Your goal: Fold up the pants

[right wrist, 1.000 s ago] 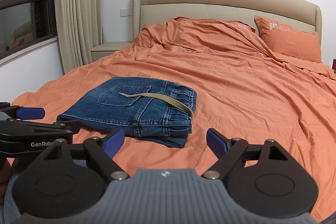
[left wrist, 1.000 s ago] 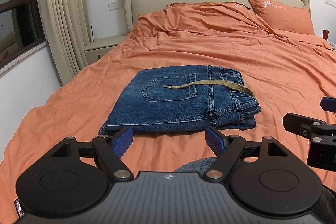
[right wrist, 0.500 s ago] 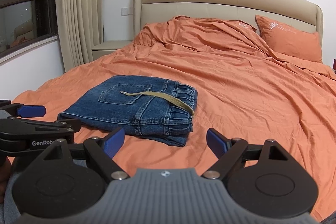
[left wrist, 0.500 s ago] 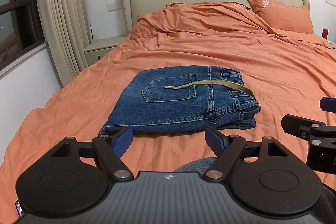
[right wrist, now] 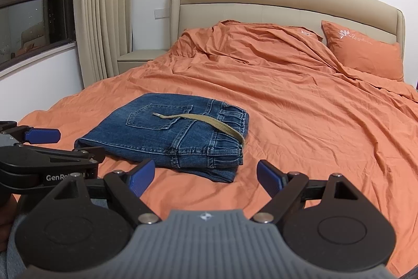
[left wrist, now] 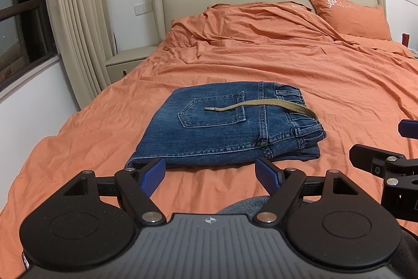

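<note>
Two grippers: I hold both low at the foot of the bed, neither touching cloth.
Left gripper (left wrist: 210, 172): fingers spread wide apart, nothing between them; I see its blue pads (left wrist: 152, 173) just short of the near hem of the jeans.
Right gripper (right wrist: 205, 175): also spread wide and empty; in its own view the jeans sit ahead and to the left.
Jeans (left wrist: 227, 126): a folded stack of several layers lying flat on the orange bedsheet (left wrist: 339, 101), back pocket (left wrist: 213, 109) facing up, waistband at the right end, folded edge at the left.
Belt (left wrist: 263, 106): a tan strap draped loose across the top from the waistband toward the pocket, its metal tip resting on the pocket.
Long axis: I read the stack as running left to right across my line of reach, with its long near edge facing both tools.
Nearer tool: the left one, I judge, since the stack is centred ahead of it and its left pad almost overlaps the near left corner; the right one lines up nearer the waistband corner.
Progress: I judge the folding essentially finished, as the stack looks compact and square.
Risk: any further touch could slide the loose belt off or skew the layers at the thick waistband end.
</note>
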A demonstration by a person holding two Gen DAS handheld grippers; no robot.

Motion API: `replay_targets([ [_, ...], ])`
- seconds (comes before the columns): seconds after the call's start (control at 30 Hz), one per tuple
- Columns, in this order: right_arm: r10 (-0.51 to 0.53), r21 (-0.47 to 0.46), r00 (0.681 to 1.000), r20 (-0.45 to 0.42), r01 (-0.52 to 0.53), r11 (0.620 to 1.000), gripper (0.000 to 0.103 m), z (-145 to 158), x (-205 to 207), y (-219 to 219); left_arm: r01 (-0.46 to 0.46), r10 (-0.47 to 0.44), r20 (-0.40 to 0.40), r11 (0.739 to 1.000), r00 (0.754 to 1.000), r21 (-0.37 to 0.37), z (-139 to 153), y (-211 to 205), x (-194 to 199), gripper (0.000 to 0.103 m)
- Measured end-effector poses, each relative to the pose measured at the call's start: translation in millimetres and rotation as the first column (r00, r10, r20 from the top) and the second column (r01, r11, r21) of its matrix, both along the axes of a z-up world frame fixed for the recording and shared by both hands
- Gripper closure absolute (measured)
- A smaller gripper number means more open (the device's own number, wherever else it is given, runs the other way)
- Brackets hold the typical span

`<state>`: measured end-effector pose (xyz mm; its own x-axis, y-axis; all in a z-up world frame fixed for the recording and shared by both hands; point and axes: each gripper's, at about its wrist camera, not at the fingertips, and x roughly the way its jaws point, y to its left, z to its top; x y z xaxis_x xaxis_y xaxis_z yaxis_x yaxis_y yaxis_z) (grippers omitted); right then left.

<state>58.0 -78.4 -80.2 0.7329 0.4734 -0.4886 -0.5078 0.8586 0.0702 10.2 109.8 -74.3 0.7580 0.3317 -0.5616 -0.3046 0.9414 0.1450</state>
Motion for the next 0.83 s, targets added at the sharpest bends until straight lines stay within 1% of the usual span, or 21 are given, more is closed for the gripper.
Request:
replay_targets([
  [0.43,0.000,0.000,1.000,-0.002,0.000,1.000,0.021,-0.9,-0.6,0.0,0.007,-0.007,0.005,1.000,1.000,-0.005,-0.6,1.1,-0.6,0.012],
  [0.6,0.001,0.001,1.000,-0.002,-0.001,1.000,0.021,-1.2,-0.7,0.0,0.008,-0.008,0.005,1.000,1.000,0.006,-1.1,0.6,-0.8,0.012],
  [0.83,0.001,0.004,1.000,-0.007,-0.001,1.000,0.021,-1.3,-0.9,0.3,0.015,-0.015,0.006,1.000,1.000,0.002,-1.0,2.9,-1.2,0.013],
])
